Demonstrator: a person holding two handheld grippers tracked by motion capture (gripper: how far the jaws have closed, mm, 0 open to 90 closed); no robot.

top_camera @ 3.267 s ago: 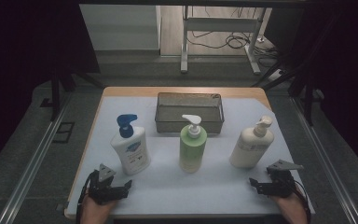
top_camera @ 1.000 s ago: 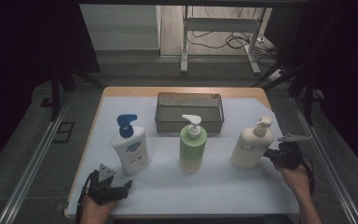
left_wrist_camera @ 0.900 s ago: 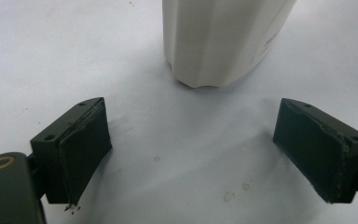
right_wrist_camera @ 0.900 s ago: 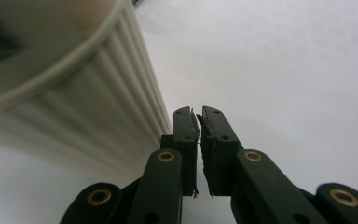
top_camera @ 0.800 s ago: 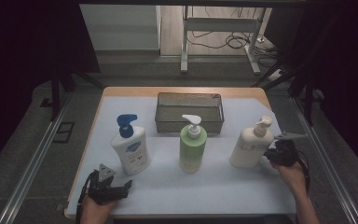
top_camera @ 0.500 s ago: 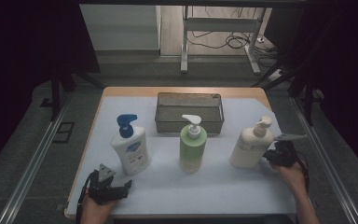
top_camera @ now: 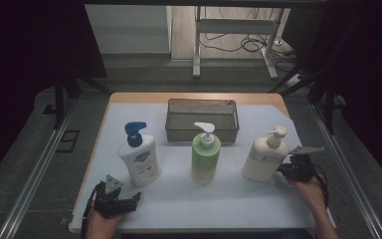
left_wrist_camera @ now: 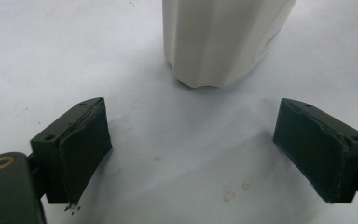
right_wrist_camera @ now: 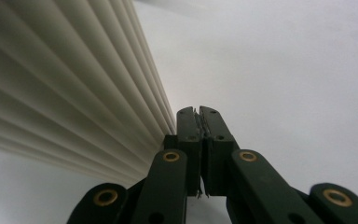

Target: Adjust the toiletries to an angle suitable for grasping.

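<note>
Three pump bottles stand in a row on the white table cover (top_camera: 179, 199): a white one with a blue pump (top_camera: 139, 160), a green one (top_camera: 205, 159) and a cream one (top_camera: 263, 158). My right gripper (top_camera: 283, 171) rests low beside the cream bottle's right side. In the right gripper view its jaws (right_wrist_camera: 199, 116) are shut together with nothing between them, right against the ribbed cream bottle (right_wrist_camera: 65, 88). My left gripper (top_camera: 132, 199) lies near the front left edge. Its jaws (left_wrist_camera: 198, 149) stand wide open, short of the white bottle's base (left_wrist_camera: 223, 42).
A dark wire basket (top_camera: 202, 130) stands behind the green bottle at the back of the table. The table's wooden edge (top_camera: 194, 95) runs behind it. Metal rails (top_camera: 40, 164) flank both sides.
The right gripper has come up from the front edge to the cream bottle's right side, and over the last second it settled slightly lower there. The left gripper and the bottles stay put.
</note>
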